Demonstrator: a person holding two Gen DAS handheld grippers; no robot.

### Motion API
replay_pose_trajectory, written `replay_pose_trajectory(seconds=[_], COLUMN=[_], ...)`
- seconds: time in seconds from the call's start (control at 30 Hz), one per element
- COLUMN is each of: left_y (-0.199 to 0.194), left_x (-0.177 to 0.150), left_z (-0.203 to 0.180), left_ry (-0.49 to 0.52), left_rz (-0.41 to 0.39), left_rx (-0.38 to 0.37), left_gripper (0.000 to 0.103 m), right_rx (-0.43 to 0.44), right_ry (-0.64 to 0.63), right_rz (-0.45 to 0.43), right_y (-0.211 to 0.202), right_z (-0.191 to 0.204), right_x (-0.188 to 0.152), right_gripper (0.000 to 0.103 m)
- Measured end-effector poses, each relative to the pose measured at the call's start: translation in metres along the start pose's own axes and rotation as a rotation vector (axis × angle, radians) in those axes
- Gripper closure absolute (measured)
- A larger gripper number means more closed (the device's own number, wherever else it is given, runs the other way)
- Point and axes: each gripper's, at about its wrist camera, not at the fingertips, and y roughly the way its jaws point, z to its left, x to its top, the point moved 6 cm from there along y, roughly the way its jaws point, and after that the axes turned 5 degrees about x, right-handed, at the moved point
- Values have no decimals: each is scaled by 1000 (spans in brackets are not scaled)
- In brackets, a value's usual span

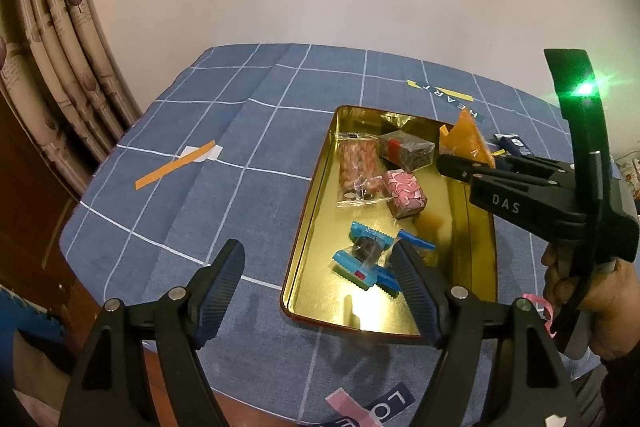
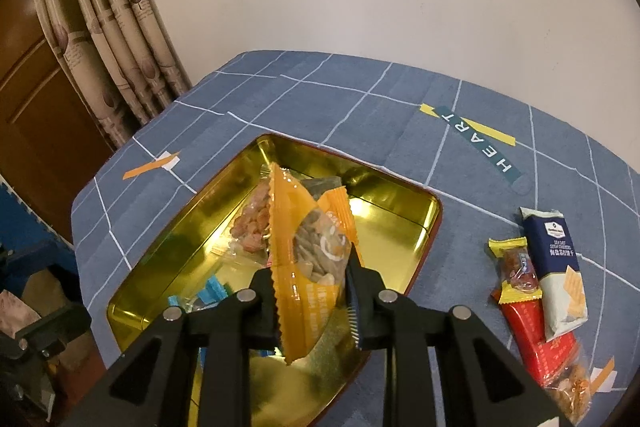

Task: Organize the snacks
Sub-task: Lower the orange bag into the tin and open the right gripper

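Blue checked cloth (image 1: 224, 163) covers the table, with a pale wall and a patterned curtain (image 1: 60, 59) behind it. Everything here is placed against the gold tin (image 2: 168, 227), the biggest thing on the cloth, which lies open in the middle.

Inside the tin are four snacks: a clear bag of pinkish pieces (image 1: 358, 163) at its far end, a dark block in clear wrap (image 1: 408, 149) beside that, a pink patterned packet (image 1: 404, 193) near the middle, and a blue-edged candy wrapper (image 1: 364, 259) at the near end.

Above the tin, the right gripper (image 2: 312, 291) is closed on an orange snack packet (image 2: 304, 247), the pads pinching its sides; the packet hangs over the tin and is not yet set down. The left gripper (image 1: 320, 287) stands wide and empty at the near end of the tin, one finger over the blue-edged wrapper.

Outside the tin, on its right, at least three snacks wait: a navy-and-white cracker packet (image 2: 554, 267), a red packet (image 2: 536, 331) partly under it, and a small yellow-ended packet (image 2: 516, 271).

By my count the job is a little past halfway.

Readable writing: "HEART" on a strip (image 2: 476, 143) printed on the cloth beyond the tin, "DAS" on the right gripper's body, and "SEA SALT SODA CRACKERS" faintly on the navy packet.
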Motion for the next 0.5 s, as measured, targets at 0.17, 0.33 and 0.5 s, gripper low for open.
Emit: replay_pose_trajectory(seconds=[0.17, 0.33, 0.5], left_y=[1, 4, 5], left_x=[0, -1, -2], left_z=[0, 0, 2], left_ry=[3, 5, 1], left_rz=[0, 1, 5], left_rx=[2, 6, 11], left_gripper=[30, 29, 29], right_rx=[23, 29, 50], right_ry=[2, 3, 68], right_rz=[-8, -42, -126], right_y=[-2, -15, -50], right_z=[3, 5, -8], right_x=[1, 4, -3], right_gripper=[61, 61, 60])
